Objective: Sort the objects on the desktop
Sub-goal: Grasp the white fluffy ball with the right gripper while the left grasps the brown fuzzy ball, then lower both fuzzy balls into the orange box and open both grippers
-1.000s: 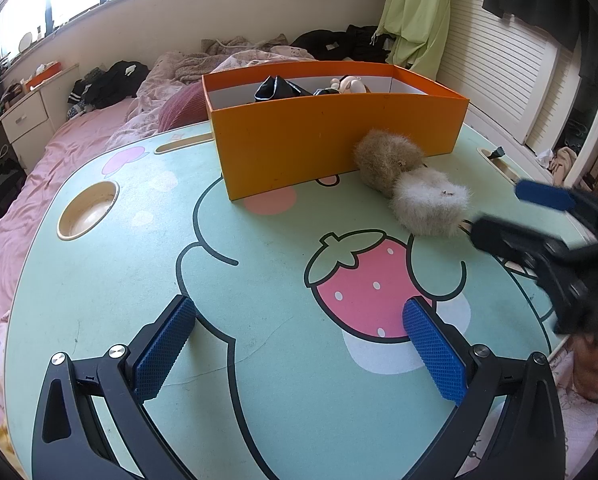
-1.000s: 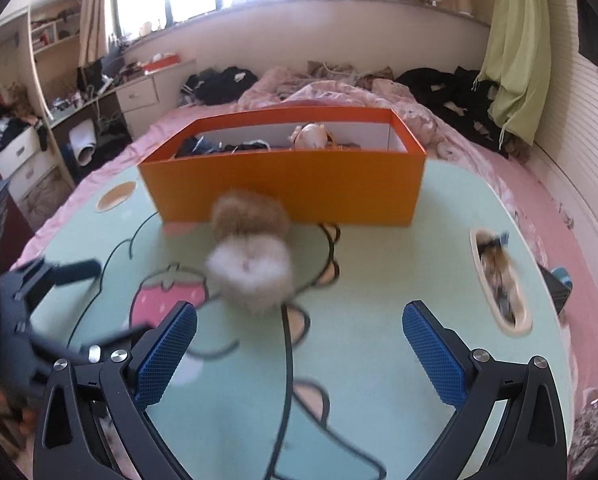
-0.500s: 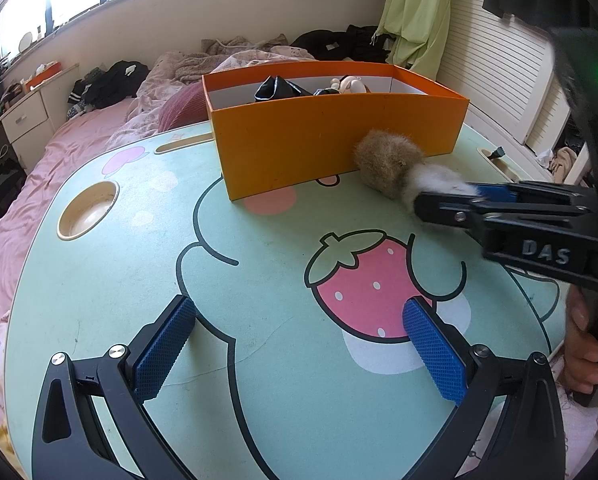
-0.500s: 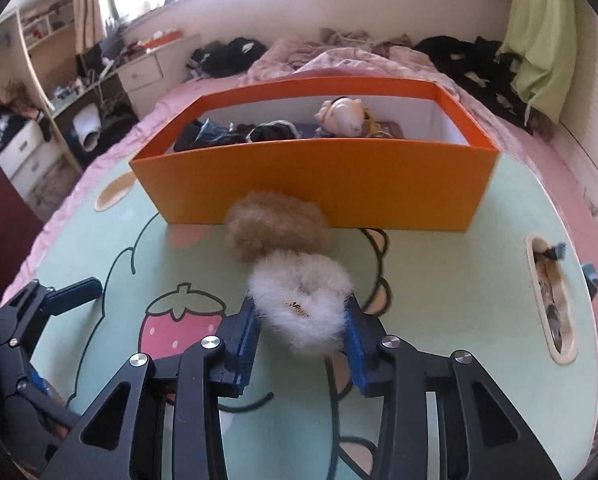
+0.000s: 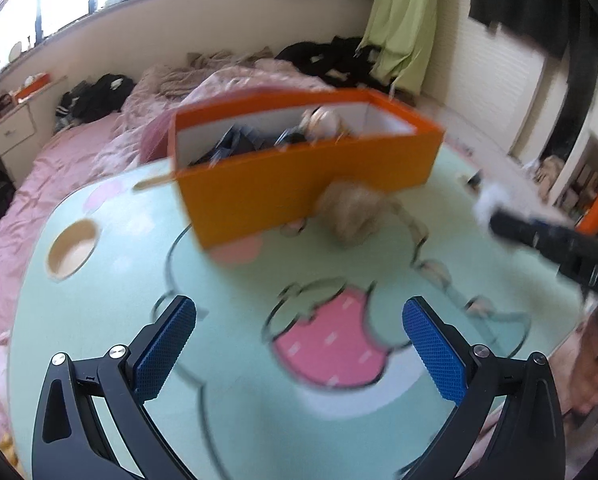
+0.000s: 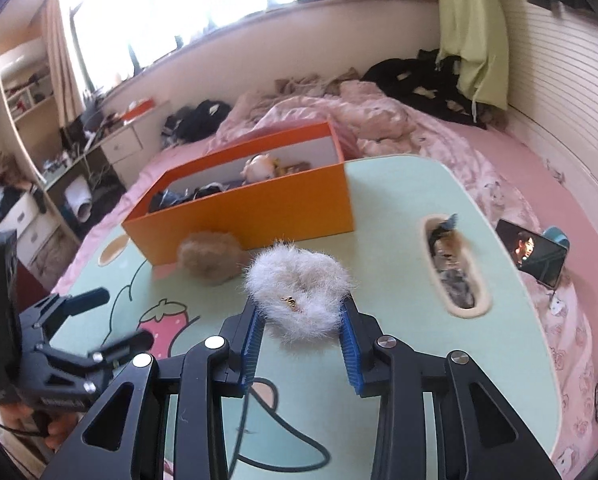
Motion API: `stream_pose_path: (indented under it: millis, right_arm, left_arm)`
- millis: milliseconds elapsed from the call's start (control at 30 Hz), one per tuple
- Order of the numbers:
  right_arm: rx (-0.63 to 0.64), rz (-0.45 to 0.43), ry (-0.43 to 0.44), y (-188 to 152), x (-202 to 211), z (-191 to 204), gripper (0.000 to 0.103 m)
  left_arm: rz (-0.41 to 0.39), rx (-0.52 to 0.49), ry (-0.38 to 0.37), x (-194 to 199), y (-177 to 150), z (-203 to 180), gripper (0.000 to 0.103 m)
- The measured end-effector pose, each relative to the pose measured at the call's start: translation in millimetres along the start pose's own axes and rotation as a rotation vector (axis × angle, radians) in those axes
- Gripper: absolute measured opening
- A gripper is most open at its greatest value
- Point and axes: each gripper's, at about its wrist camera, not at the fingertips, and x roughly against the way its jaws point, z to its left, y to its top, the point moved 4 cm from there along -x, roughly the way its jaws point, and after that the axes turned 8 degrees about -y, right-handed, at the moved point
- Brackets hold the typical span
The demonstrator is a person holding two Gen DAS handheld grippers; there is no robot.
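White fluffy scrunchie [image 6: 299,300] is sitting pinched in the right gripper [image 6: 301,340], raised off the table.

The blue pads [image 6: 349,354] are pressing into the scrunchie's fur from both sides in the lower centre of the right wrist view, and it is hanging clear of the mint-green cartoon table [image 6: 399,280]. A tan fluffy scrunchie [image 6: 209,256] is lying on the table left of centre, right against the front wall of the orange box [image 6: 259,212], which is holding a small doll and dark items. The left gripper [image 5: 299,344] is hovering over the pink strawberry print [image 5: 327,344] at the bottom of its own view, its fingers spread wide with nothing between them. A phone [image 6: 533,252] is glowing on the pink bedding at the right edge.
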Motion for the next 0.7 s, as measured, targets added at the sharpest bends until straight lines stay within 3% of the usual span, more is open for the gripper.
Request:
stream_pose_path:
  millis: [233, 333, 433, 500, 533, 700]
  right_arm:
    - [-0.02, -0.042, -0.017, 1.7, 14.8, -15.7, 0.034]
    - [-0.03, -0.046, -0.016, 1.4, 16.9, -19.5, 0.034]
    - [-0.038, -0.043, -0.015, -0.4, 16.2, -21.9, 0.034]
    - [-0.037, -0.042, -0.015, -1.6, 15.4, -21.3, 0.034]
    - [-0.036, -0.042, -0.013, -2.4, 15.4, -20.8, 0.034]
    - [-0.022, -0.042, 0.004, -2.0, 14.1, -11.7, 0.034]
  left_arm:
    - [0.033, 0.013, -0.044, -35.7, 34.3, -23.9, 0.102]
    - [0.045, 0.024, -0.029, -51.3, 44.8, -29.5, 0.092]
    - [0.077, 0.034, -0.029, -62.3, 48.4, -31.7, 0.07]
    - [0.106, 0.057, -0.032, -67.2, 44.8, -29.5, 0.03]
    - [0.118, 0.074, -0.052, -67.1, 40.7, -27.1, 0.023]
    - [0.069, 0.071, -0.083, -41.6, 30.0, -21.2, 0.022]
